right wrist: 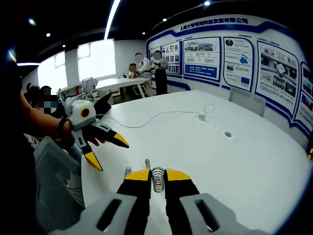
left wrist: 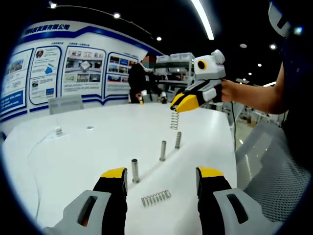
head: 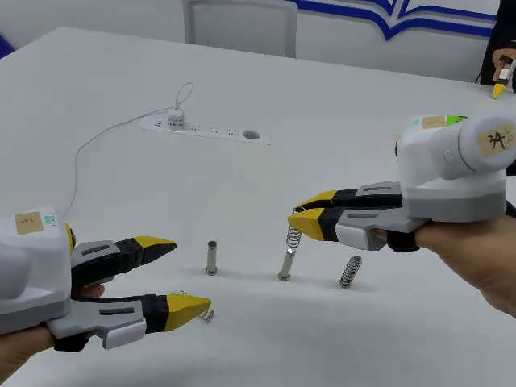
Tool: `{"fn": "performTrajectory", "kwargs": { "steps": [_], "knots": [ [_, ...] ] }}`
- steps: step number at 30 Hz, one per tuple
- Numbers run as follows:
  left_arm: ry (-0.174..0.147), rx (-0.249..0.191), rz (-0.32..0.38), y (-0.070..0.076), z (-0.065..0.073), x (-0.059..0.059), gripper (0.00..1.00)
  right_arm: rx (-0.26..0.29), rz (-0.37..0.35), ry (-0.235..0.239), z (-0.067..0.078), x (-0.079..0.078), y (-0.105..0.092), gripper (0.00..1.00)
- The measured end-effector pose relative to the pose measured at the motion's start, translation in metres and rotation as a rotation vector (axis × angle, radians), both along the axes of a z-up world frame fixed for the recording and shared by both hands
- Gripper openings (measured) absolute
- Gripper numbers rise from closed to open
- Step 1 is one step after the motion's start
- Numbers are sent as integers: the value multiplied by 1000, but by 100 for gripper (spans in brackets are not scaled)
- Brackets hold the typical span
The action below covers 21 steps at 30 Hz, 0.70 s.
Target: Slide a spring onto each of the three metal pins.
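Head view: right tongs [head: 295, 210] pinch spring [head: 293, 237] over middle pin [head: 286, 264]; left tongs [head: 191, 274] gape beside loose spring [head: 206, 314].

Three springs [head: 293, 236], two bare pins [head: 211, 258] — one power strip [head: 205, 127].

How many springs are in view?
3. One spring hangs from the right gripper above the middle pin; a second spring stands right of it; a third spring lies by the left gripper. None hidden.
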<state>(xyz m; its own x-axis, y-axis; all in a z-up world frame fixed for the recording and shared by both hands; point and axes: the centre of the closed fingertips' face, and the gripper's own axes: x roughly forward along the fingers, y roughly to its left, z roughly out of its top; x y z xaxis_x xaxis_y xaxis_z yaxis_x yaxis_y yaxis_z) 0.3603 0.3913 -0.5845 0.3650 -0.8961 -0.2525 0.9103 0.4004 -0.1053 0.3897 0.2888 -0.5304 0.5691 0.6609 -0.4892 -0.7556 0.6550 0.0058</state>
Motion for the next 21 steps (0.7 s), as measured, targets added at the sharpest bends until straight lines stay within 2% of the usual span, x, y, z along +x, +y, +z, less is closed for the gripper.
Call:
{"fn": "performTrajectory", "kwargs": {
  "steps": [8, 21],
  "knots": [
    [-11, 43, 7, 7, -8, -2, 63, 0, -39, -2, -10, 12, -7, 11],
    [6, 46, 20, 10, -13, -2, 66, -2, -64, 27, -34, 22, -12, 11]
  ]
}}
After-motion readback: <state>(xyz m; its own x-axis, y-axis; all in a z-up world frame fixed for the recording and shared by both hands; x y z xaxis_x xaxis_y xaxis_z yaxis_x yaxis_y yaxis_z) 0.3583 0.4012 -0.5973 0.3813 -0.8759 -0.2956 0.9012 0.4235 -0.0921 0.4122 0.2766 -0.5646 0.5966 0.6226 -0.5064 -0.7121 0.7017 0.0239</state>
